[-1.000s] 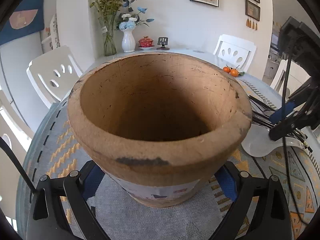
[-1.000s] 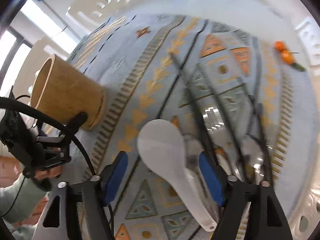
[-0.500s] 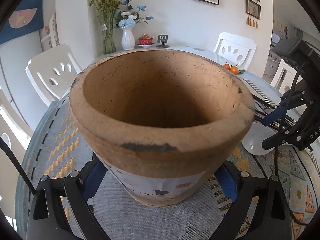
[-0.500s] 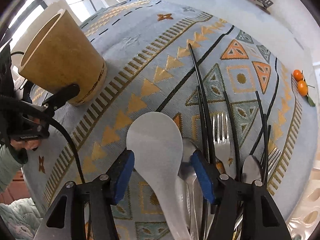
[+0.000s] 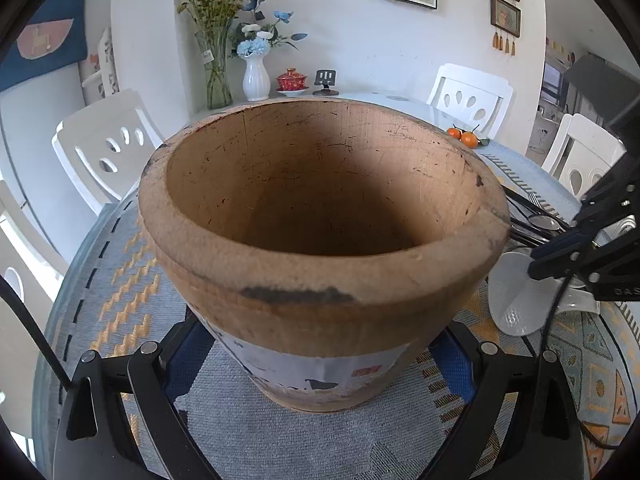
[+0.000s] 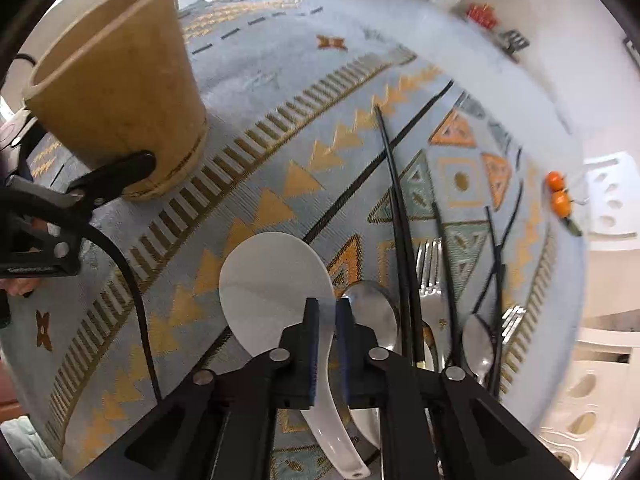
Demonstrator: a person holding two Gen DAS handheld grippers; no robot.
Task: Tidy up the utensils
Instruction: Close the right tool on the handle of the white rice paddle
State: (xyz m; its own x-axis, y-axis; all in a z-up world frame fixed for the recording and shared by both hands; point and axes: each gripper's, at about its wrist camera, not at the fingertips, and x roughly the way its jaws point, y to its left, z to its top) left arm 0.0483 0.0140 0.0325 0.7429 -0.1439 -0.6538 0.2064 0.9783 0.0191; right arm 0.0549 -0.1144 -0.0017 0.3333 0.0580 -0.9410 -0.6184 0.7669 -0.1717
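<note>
Pinches, with the narrow, just-closed fingers of the right gripper [image 6: 326, 320], the neck of the white broad-bowled plastic spoon [image 6: 272, 280], between bowl and handle, flat on the blue patterned woven cloth [image 6: 280, 120] over the table. Clamps, with the left gripper [image 5: 320, 368], the base of the tan rough wooden pot [image 5: 320, 200], upright on that cloth, well apart from the spoon.

Expect a light, stiff, smooth spoon, apt to swivel in a pinch; best held at the neck, close to the bowl.

Shows only in the right wrist view the clutter just beside: a steel spoon [image 6: 372, 308], a fork [image 6: 430, 264], black chopsticks [image 6: 396, 200]. Shows only in the left wrist view the pot's empty inside.
</note>
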